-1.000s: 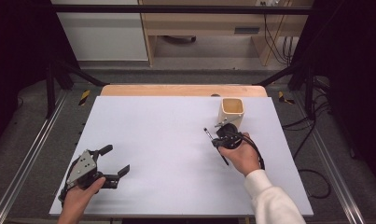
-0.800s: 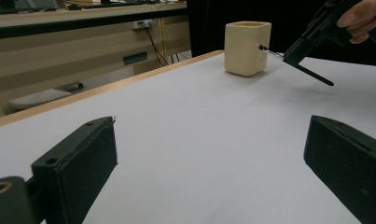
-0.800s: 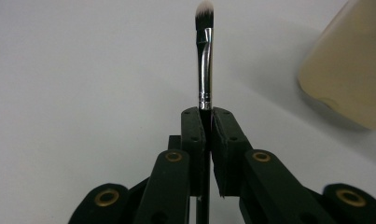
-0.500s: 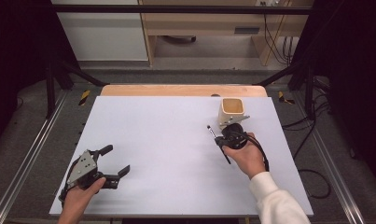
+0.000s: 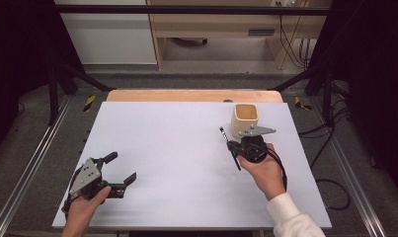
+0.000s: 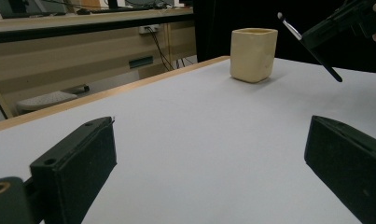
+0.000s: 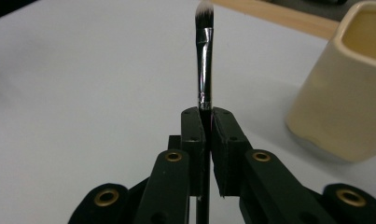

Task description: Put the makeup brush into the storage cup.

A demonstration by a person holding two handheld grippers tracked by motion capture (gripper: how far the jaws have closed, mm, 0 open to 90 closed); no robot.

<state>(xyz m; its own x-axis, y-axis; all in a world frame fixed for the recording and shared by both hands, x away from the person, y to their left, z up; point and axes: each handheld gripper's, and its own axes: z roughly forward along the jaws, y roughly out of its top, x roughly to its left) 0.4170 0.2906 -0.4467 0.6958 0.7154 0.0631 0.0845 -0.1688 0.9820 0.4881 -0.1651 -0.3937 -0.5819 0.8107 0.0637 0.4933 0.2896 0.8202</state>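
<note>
Brush [image 5: 229,148], thin and dark-handled, is clamped in the right claw [image 5: 234,146] right of centre in the high view, above the white tabletop [image 5: 177,148] and just below-left of the cream cup [image 5: 245,118], bristle end pointing up-left. At lower left the left claw [image 5: 120,168] rests with jaws spread, grasping nothing. Left gripper view: both jaws stand wide apart at the bottom corners over bare tabletop; cup [image 6: 253,54] at upper centre, brush [image 6: 309,46] slanting at upper right, bristles uppermost, in the other claw. Right gripper view: jaws clenched on the brush [image 7: 205,60] just below its metal ferrule, bristles at top centre; cup [image 7: 344,88] at right edge, partly cut off. The step looks like dropping the brush into the cup: best to bring it over the opening, tip it near upright, lower the end inside the rim, then release, avoiding a knock on the cup wall. The cup's inside is hard to make out; the lower handle is hidden behind the jaws.
</note>
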